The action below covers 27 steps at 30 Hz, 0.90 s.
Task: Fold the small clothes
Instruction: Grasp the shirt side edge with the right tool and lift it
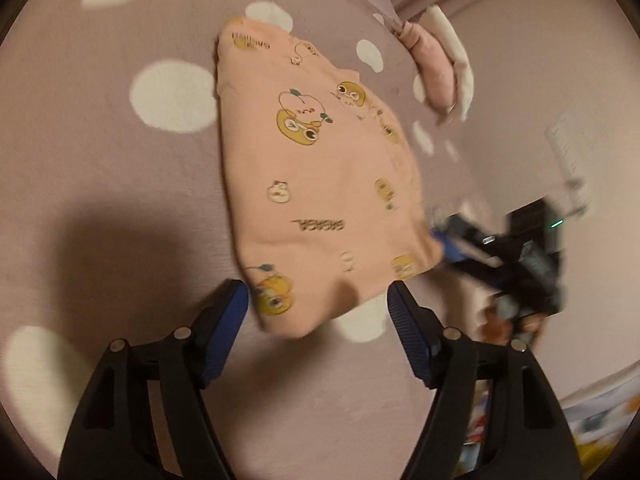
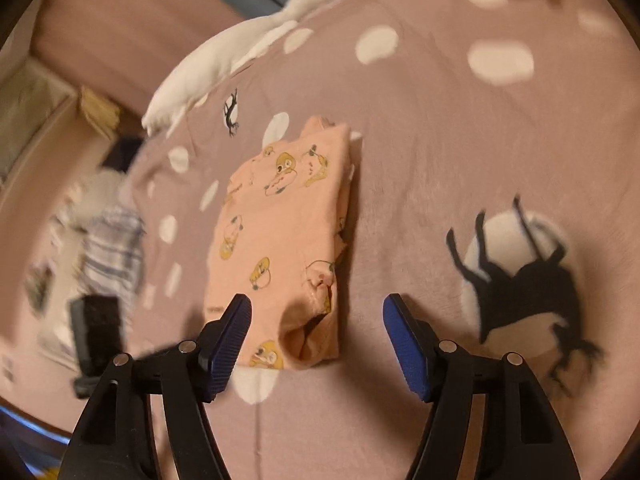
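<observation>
On the mauve bedspread with white spots [image 1: 100, 168], just ahead of the left gripper [image 1: 318, 312], spread wide and empty: the folded peach cotton top with yellow cartoon prints [image 1: 320, 176], long axis running away from the fingers. Farther right, the right gripper [image 2: 318, 320], likewise agape and holding nothing, near corner between its tips. No containers visible.

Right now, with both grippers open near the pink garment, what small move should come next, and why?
Probably draw both grippers straight back. The pink garment already lies folded into a compact rectangle on the spotted bedspread. The left gripper and the right gripper both stand open, pads apart, with its near edge between them, so backing off should avoid dragging it.
</observation>
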### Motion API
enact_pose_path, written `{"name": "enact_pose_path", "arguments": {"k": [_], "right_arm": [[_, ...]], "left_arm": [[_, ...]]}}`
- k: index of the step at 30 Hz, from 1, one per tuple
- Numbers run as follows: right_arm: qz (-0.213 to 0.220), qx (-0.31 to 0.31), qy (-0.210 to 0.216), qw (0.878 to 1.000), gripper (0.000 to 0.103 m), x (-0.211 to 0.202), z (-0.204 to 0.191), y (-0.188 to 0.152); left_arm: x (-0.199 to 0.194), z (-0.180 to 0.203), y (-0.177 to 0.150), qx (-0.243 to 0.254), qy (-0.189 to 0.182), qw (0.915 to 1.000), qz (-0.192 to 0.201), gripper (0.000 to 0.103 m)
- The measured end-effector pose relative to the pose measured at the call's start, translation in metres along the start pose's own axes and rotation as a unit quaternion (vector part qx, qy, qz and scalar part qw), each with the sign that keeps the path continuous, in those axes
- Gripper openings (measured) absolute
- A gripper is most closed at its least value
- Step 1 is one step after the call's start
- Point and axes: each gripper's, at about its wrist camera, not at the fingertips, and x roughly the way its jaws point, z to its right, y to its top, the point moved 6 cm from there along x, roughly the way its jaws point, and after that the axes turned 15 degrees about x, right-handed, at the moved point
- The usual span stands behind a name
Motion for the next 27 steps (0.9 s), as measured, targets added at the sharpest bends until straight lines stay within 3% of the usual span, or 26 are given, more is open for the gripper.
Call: {"name": "enact_pose_path", "arguments": {"k": [9,18,23,27], "right_arm": [[-0.016,0.005,0.023,1.0,0.069,0.032,-0.014,0.011],[-0.018,-0.016,0.017,1.0,0.068,0.055,-0.028,0.026],[-0.015,-0.013,0.021,1.0,0.063,0.064,-0.031,0.038],[-0.012,-0.011,0.02,1.0,0.051,0.068,-0.027,0.045]], "left_arm": [[0.022,0.002,0.024,-0.047,-0.047,0.9975,0.023,0.072],[0.028,-0.006,0.046,-0.052,-0.051,0.9969,0.03,0.072],[0.034,-0.012,0.061,-0.055,-0.049,0.9966,0.037,0.072],[0.038,-0.017,0.069,-0.064,-0.046,0.9958,0.046,0.072]]}}
